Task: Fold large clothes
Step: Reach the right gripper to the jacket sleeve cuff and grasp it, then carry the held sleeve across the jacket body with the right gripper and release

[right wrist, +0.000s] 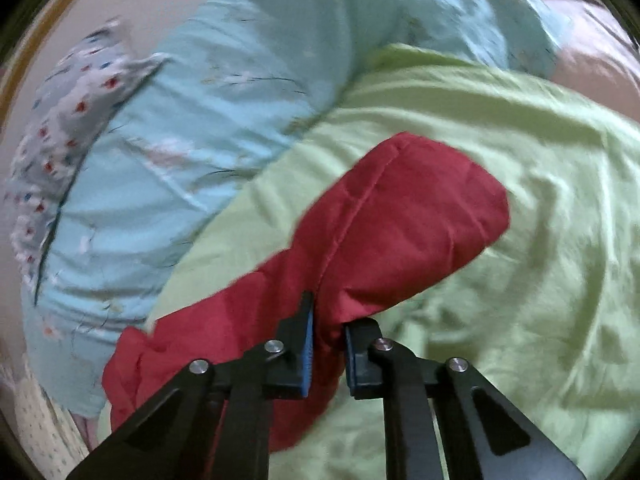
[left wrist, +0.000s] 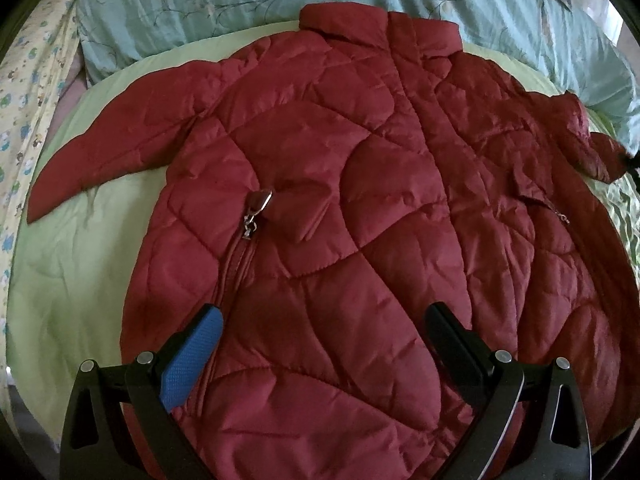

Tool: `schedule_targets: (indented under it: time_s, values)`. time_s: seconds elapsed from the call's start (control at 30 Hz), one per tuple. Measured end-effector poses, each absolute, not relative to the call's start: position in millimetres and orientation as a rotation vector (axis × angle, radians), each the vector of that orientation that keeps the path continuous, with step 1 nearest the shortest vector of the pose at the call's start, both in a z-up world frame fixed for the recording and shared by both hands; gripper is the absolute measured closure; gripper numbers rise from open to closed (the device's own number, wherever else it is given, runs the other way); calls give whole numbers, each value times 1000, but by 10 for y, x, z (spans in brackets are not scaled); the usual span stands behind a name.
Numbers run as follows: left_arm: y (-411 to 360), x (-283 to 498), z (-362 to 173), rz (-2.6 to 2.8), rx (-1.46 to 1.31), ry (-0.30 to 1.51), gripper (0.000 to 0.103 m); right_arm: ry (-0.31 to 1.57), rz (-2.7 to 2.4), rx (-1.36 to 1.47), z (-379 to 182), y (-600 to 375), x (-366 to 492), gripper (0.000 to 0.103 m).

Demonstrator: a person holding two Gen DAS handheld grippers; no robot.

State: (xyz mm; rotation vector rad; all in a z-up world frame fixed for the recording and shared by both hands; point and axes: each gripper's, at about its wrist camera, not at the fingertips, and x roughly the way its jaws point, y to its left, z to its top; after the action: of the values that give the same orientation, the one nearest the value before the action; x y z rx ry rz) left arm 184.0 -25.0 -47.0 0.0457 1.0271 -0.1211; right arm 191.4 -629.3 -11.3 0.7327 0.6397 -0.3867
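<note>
Left wrist view: a dark red quilted jacket (left wrist: 340, 200) lies spread flat, front up, on a light green blanket (left wrist: 80, 264) covering a bed. Its long axis runs from the collar (left wrist: 376, 28) at 12 o'clock to the hem at 6 o'clock, so the garment points away from the camera. One sleeve (left wrist: 112, 148) extends flat toward 9 o'clock and tapers to its cuff; the other sleeve (left wrist: 580, 136) reaches toward 3 o'clock, bunched near the frame edge. A pocket zipper pull (left wrist: 256, 216) lies on the panel at the 9 o'clock side of centre. A pale blue floral quilt (left wrist: 200, 4) is heaped beyond the collar at 12 o'clock.

The left hand-held gripper (left wrist: 320, 320) hovers over the lower body of the jacket with its jaws spread wide and nothing between the pads; the jacket fills the field ahead of it from 6 to 12 o'clock.

Right wrist view (blurred): the right hand-held gripper (right wrist: 328, 344) is closed down on a fold of the red sleeve (right wrist: 400, 208), with the fabric pinched between its blue pads (right wrist: 306, 356). The cuff end projects beyond the fingertips toward 1 o'clock; the rest of the sleeve trails toward 8 o'clock. The green blanket (right wrist: 520, 280) lies beneath, and the blue quilt (right wrist: 200, 120) spans 9 to 12 o'clock.
</note>
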Motion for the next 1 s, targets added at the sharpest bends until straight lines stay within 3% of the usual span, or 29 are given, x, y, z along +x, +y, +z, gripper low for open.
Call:
schedule_targets:
  time_s: [0.53, 1.0]
  values:
    - [142, 1798, -368, -149, -94, 1046, 1, 654, 88, 545, 734, -4270, 2313, 94]
    - [758, 1910, -113, -223, -242, 983, 1, 922, 434, 435, 302, -2283, 2778, 95]
